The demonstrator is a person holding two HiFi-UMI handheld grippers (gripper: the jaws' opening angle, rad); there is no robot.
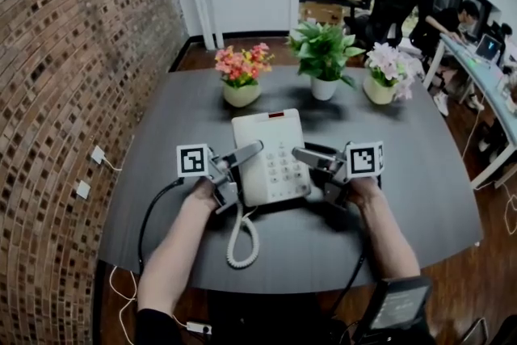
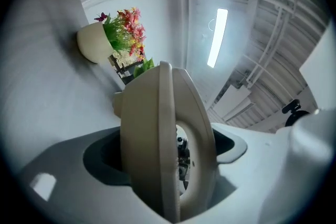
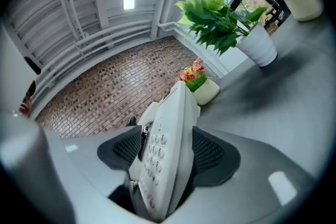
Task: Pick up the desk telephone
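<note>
A white desk telephone [image 1: 266, 151] with a keypad is over the middle of the dark table [image 1: 412, 206]. My left gripper [image 1: 242, 172] grips its left side and my right gripper [image 1: 312, 174] its right side. Its coiled cord [image 1: 242, 242] trails toward the table's front edge. In the left gripper view the telephone's edge [image 2: 152, 144] fills the gap between the jaws of the left gripper [image 2: 168, 165]. In the right gripper view the telephone [image 3: 168, 144] stands keypad-side on between the black pads [image 3: 212, 152] of the right gripper [image 3: 165, 165].
Three potted plants stand at the table's back: orange-pink flowers [image 1: 241, 78], a green plant [image 1: 324, 54] and pale pink flowers [image 1: 388, 73]. A brick wall [image 1: 73, 93] runs along the left. A person sits at a desk [image 1: 485, 73] at the far right.
</note>
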